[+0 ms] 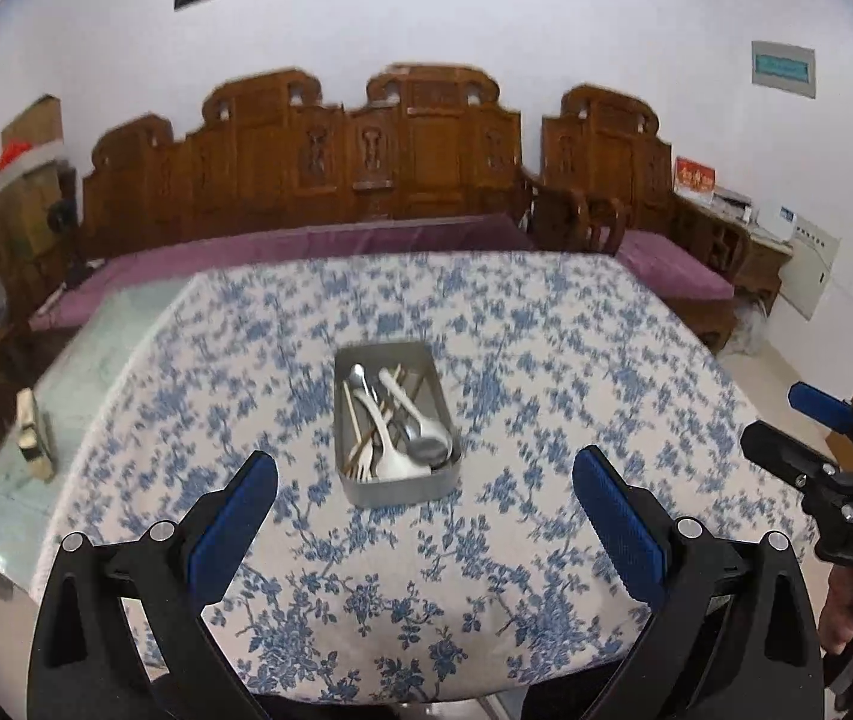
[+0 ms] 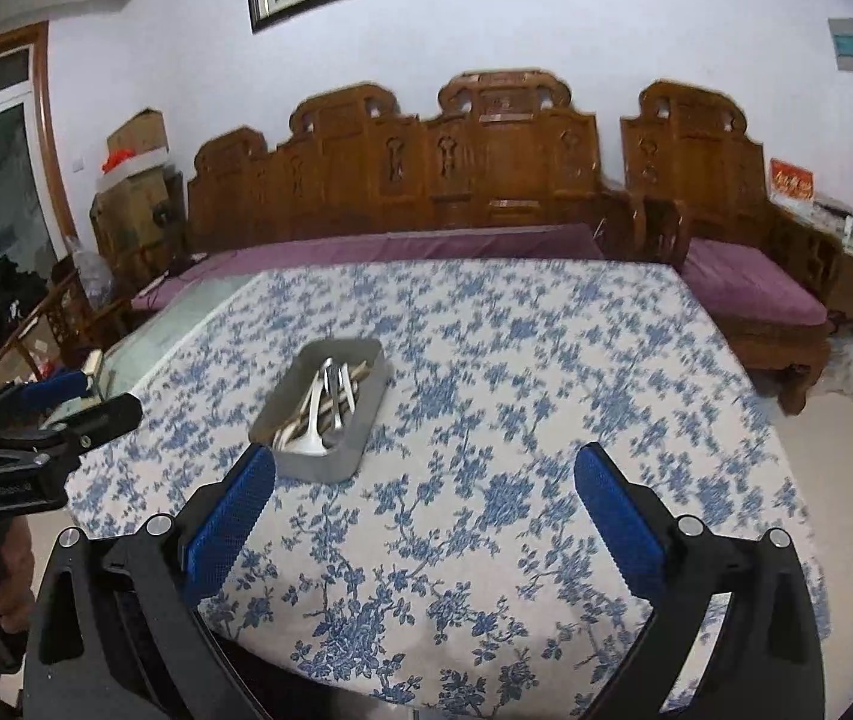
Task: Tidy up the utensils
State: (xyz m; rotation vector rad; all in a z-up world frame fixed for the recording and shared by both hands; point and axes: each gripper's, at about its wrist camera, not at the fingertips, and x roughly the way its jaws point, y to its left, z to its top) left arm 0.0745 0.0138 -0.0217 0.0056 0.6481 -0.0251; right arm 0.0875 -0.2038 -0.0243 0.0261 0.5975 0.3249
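A grey metal tin stands on the blue-flowered tablecloth. It holds several utensils: white plastic spoons, a metal spoon, forks and wooden chopsticks. My left gripper is open and empty, above the near edge of the table, just in front of the tin. In the right wrist view the tin lies ahead and left of my right gripper, which is open and empty over the cloth. Each gripper shows at the side of the other's view.
A small pale block lies on the bare glass strip at the table's left edge. A carved wooden sofa with purple cushions stands behind the table, and an armchair at the right.
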